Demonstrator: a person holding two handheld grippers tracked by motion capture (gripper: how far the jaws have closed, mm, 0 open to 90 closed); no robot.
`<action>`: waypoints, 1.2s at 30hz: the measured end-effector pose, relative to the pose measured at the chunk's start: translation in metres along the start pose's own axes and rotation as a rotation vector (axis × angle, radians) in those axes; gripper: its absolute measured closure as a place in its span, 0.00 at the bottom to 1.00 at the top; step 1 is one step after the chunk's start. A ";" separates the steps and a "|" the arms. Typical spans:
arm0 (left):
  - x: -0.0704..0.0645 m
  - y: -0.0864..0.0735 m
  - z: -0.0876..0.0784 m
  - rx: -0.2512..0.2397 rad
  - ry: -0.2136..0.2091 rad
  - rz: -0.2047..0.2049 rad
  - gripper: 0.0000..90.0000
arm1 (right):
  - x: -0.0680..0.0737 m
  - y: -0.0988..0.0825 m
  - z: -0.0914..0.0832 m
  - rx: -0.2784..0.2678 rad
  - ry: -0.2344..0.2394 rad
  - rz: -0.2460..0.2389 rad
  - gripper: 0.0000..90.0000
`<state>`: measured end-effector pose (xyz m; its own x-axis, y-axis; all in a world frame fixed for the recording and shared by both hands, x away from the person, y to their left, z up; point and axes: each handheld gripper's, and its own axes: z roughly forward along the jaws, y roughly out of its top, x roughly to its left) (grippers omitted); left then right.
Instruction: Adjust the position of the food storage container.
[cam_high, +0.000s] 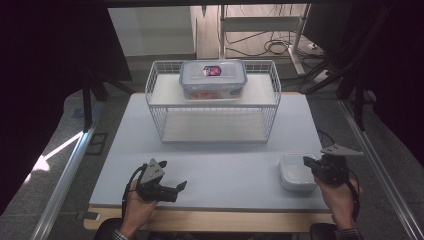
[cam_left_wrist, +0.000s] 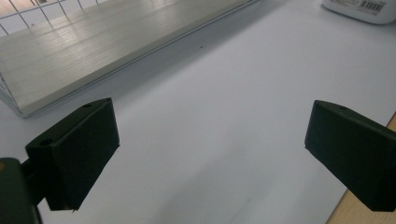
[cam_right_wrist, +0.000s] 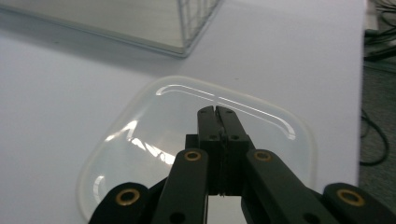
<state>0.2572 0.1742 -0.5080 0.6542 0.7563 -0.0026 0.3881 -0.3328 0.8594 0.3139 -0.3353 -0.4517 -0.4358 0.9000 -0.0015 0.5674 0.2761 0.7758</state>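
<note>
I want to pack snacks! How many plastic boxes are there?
2: a clear box with blue lid on the wire rack's top shelf, a white box on the table by the right tool.

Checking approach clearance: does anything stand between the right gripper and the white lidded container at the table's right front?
Nothing visible does. The right gripper, jaws shut with nothing between them, hovers directly over the white container and its translucent lid. The wire rack stands farther back, clear of it.
</note>
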 end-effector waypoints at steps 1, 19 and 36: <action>0.000 0.000 0.000 0.000 -0.001 -0.002 0.03 | -0.003 -0.001 -0.001 -0.002 -0.012 0.002 1.00; 0.000 -0.001 0.001 0.002 -0.008 -0.010 0.03 | -0.044 -0.022 -0.010 0.048 -0.136 0.100 1.00; -0.001 -0.001 0.003 0.007 -0.014 -0.002 0.03 | -0.019 -0.019 0.005 0.105 -0.056 0.076 1.00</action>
<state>0.2580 0.1722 -0.5098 0.6625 0.7489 -0.0121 0.3939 -0.3346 0.8561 0.3148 -0.3562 -0.4693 -0.3510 0.9362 0.0177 0.6686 0.2373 0.7047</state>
